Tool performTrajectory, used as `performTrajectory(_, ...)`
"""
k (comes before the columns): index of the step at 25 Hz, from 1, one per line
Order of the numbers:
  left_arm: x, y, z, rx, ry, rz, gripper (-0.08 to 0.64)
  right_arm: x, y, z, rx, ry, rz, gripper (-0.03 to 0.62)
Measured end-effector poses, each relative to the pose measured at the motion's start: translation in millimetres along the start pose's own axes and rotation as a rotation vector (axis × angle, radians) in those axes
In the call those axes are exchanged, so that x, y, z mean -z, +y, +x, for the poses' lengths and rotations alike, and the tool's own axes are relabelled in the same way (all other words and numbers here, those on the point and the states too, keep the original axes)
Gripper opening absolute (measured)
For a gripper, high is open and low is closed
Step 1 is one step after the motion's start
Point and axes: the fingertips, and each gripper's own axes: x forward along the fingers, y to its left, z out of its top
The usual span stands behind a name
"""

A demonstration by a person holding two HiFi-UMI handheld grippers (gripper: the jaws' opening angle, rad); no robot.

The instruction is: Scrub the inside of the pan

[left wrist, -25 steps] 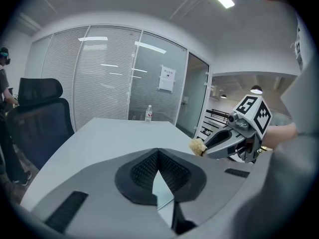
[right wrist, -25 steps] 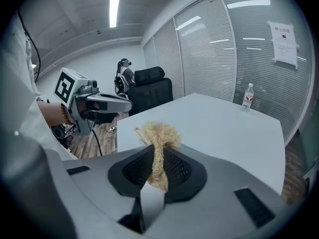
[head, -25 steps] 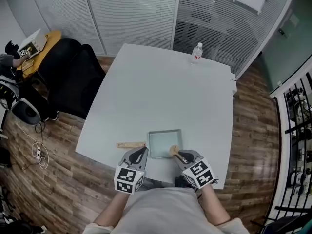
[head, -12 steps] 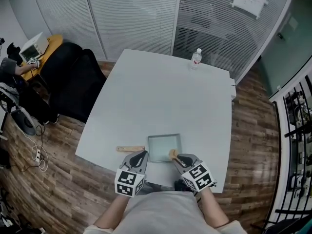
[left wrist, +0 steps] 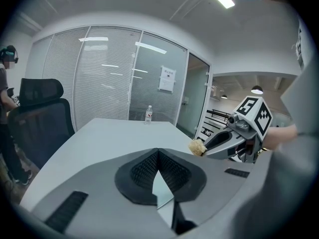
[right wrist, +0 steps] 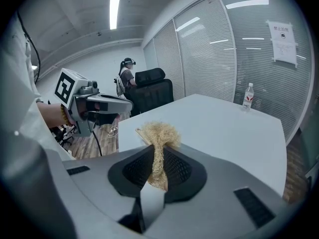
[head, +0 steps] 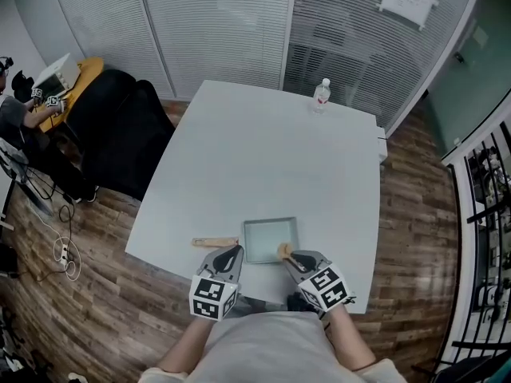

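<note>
A square grey pan lies near the table's front edge, and a wooden handle sticks out to its left. My left gripper hovers at the pan's near left corner. In the left gripper view that gripper is shut, and nothing shows between its pads. My right gripper is at the pan's near right corner, shut on a tan fibrous scrubber. In the right gripper view the scrubber bulges out above the closed jaws of that gripper.
A water bottle stands at the white table's far edge. Black office chairs stand left of the table, with a person beyond them. Wood floor surrounds the table, and blinds and glass walls close off the back.
The head view has shifted a little. Both grippers, the pan and the scrubber keep their places.
</note>
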Motion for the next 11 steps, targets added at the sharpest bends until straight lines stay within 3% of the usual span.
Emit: performTrajectory(11, -2.5, -1.1, 3.5, 0.006, -0.013, 0.009, 0.011, -4.6, -3.0, 0.7, 0.005, -0.017, -0.014, 0.067)
